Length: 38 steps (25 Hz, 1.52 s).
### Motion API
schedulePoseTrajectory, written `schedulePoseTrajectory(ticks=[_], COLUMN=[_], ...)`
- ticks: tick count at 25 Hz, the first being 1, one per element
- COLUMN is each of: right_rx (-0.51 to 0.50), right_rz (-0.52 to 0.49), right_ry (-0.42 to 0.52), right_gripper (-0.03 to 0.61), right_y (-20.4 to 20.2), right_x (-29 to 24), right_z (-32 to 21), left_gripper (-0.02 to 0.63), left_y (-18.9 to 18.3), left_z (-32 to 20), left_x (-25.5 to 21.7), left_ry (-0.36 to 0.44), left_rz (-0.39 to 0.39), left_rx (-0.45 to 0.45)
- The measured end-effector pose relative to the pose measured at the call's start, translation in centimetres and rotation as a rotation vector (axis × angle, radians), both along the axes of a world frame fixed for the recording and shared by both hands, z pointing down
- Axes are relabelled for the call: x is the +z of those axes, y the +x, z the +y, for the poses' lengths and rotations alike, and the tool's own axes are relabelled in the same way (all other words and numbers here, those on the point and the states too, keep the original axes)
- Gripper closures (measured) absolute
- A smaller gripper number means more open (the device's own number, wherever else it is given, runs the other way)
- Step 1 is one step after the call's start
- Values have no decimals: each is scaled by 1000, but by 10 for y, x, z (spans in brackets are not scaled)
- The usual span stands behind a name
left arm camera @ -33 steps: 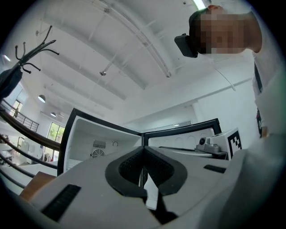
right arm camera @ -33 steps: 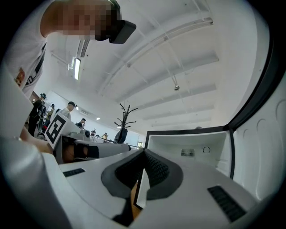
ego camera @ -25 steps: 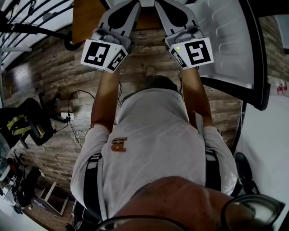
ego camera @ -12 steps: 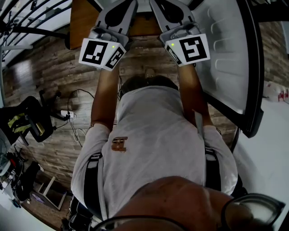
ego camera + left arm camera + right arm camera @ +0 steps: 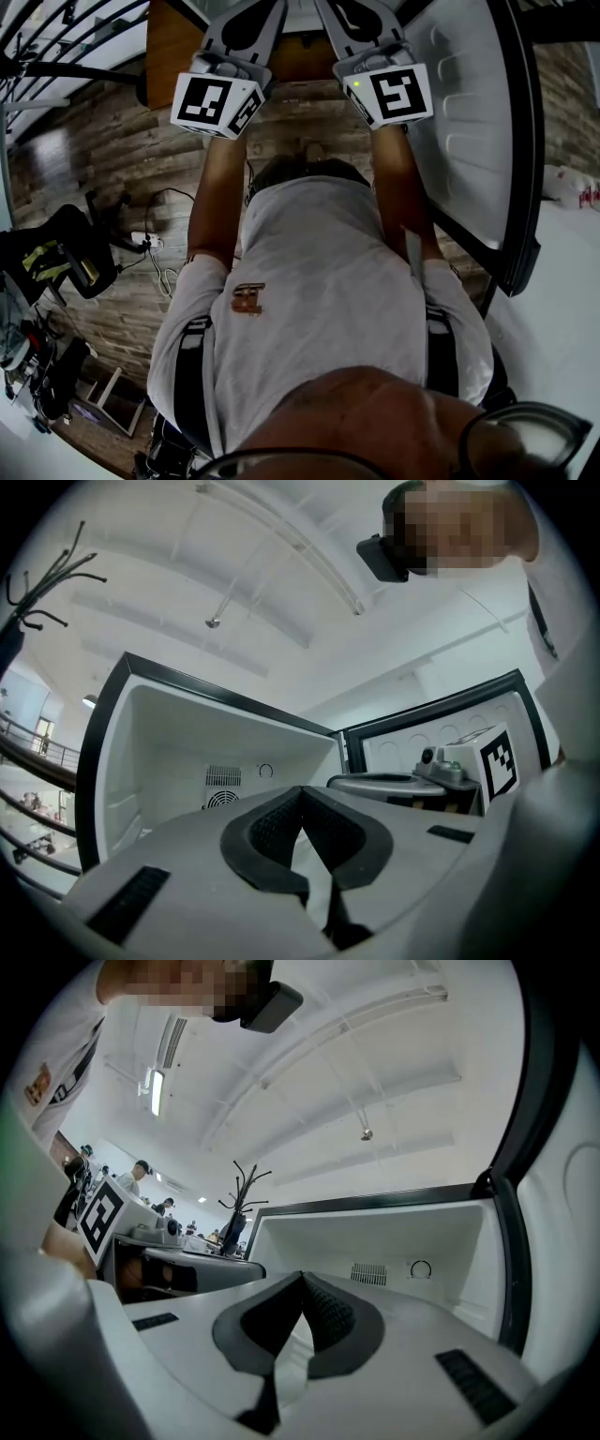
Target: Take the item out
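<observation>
**A:** What do the jaws look like from your end?

**B:** Both are clenched shut. My left gripper (image 5: pixel 300 794) has its black ribbed rubber pads (image 5: pixel 272 825) pressed tip to tip with nothing between them. The right gripper (image 5: pixel 302 1279) is the same, its knobbly pads (image 5: pixel 330 1312) meeting in a narrow V. The bodies are smooth grey plastic, and each carries a white cube (image 5: pixel 214 103) printed with black squares.

**A:** And ahead of you?

**B:** An open fridge (image 5: pixel 178 752), a boxy compartment with glossy white plastic walls and a black rim. On its back wall I see a slotted vent (image 5: pixel 368 1273) and a small round dial (image 5: pixel 420 1268). The door (image 5: pixel 469 122) stands swung out on my right, with moulded white ridges inside. The floor (image 5: pixel 112 159) is rough wood planking.

**A:** Where is the item relative to the jaws?

**B:** I cannot tell. No view shows it, and both sets of tips point into the compartment from outside.
</observation>
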State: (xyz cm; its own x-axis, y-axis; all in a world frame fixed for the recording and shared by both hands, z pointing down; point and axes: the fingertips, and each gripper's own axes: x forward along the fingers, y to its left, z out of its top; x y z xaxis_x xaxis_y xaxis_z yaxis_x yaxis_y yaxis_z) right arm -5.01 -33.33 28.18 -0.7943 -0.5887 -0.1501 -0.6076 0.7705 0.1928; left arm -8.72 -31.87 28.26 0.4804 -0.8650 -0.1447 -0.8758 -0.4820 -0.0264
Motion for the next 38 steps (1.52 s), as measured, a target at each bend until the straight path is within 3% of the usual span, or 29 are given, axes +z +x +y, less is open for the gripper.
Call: schedulePoseTrajectory(ticks=[4, 9, 25, 30, 31, 33, 38], right_rx=[26, 78, 109, 119, 121, 122, 129], right_rz=[80, 268, 623, 690, 698, 720, 825], right_ry=[123, 173, 318, 336, 335, 326, 360], right_gripper=[546, 545, 541, 540, 532, 437, 436], right_y=[-3, -8, -35, -36, -35, -35, -39], right_x=[-4, 8, 46, 56, 58, 62, 73], right_z=[-13, -26, -39, -46, -48, -51, -61], left_gripper=[595, 595, 592, 514, 508, 496, 472], left_y=[-1, -5, -13, -7, -7, -6, -6], left_z=[-16, -32, -56, -61, -62, -66, -75], left_x=[4, 11, 45, 57, 59, 65, 80], left_ry=[12, 10, 74, 87, 87, 82, 70], left_rz=[-66, -174, -768, -926, -953, -1008, -1153], left_rx=[10, -1, -95, -79, -76, -72, -71])
